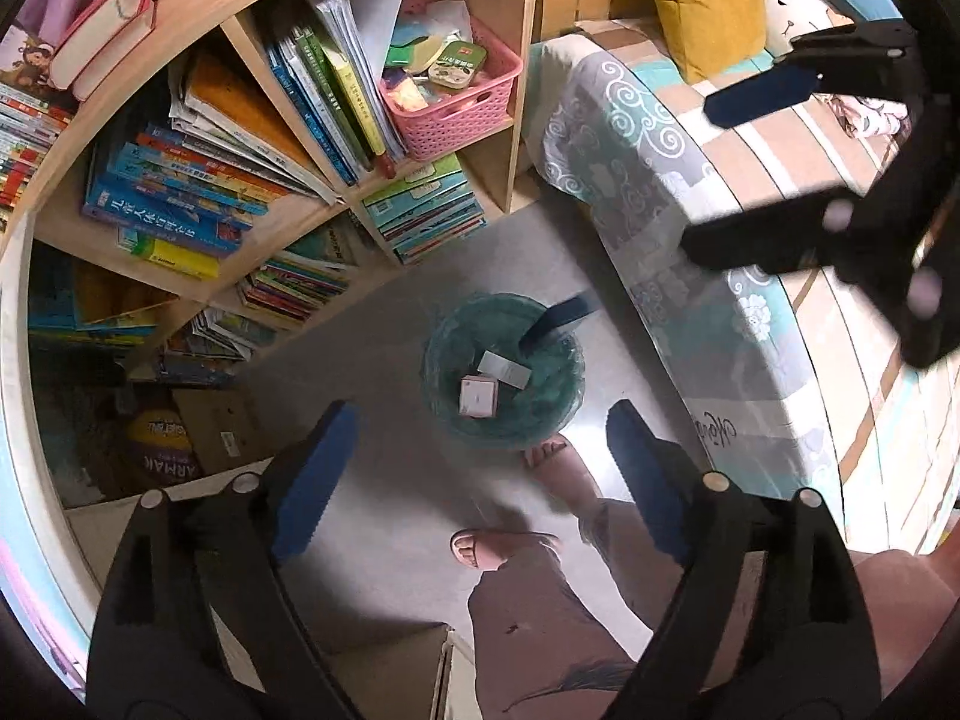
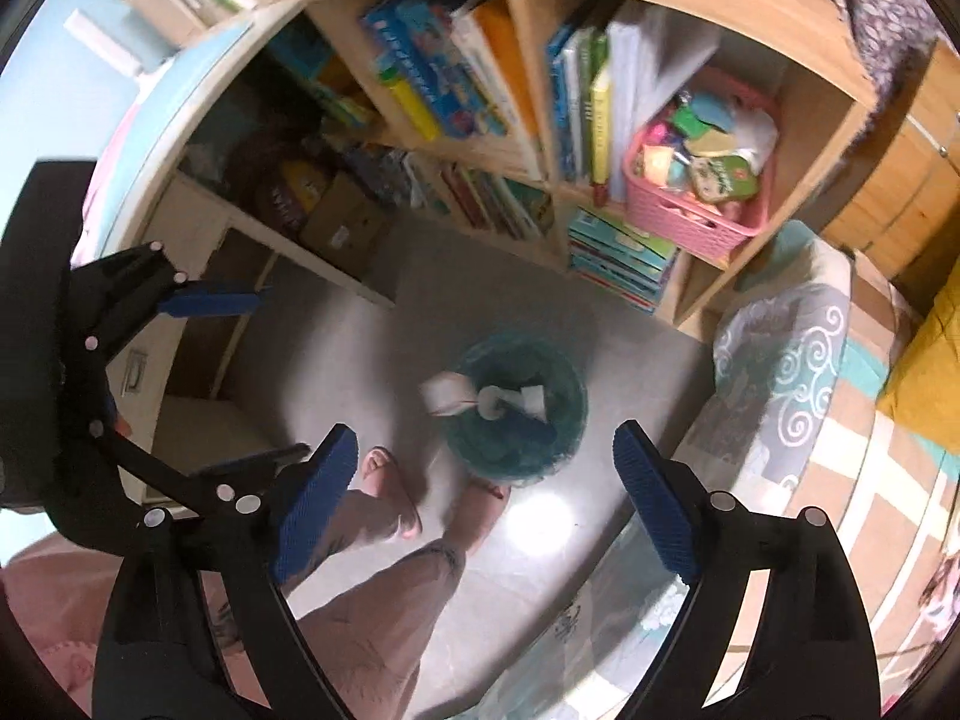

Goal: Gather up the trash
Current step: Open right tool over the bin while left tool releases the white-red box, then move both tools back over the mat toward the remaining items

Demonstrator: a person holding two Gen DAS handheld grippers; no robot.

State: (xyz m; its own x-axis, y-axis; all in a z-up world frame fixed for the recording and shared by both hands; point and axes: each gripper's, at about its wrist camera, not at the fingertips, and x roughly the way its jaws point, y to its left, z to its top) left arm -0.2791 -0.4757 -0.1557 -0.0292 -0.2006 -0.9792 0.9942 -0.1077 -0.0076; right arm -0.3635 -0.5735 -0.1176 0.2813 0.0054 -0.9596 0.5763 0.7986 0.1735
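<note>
Trash is lying in the bin (image 1: 504, 384) directly below both tools: a pale square box (image 1: 478, 396), a flat white carton (image 1: 506, 369) and a dark strip. We are finding the left hand-held gripper (image 1: 474, 474) and the right hand-held gripper (image 2: 486, 492) standing wide, nothing between the ribbed blue pads. In the right wrist view a blurred white crumpled piece (image 2: 447, 393) is showing at the rim. We are judging this drop done; further trash is not showing. The round bin is wearing a thin, crinkled green liner; the floor (image 1: 372, 360) is looking smooth and glossy.
</note>
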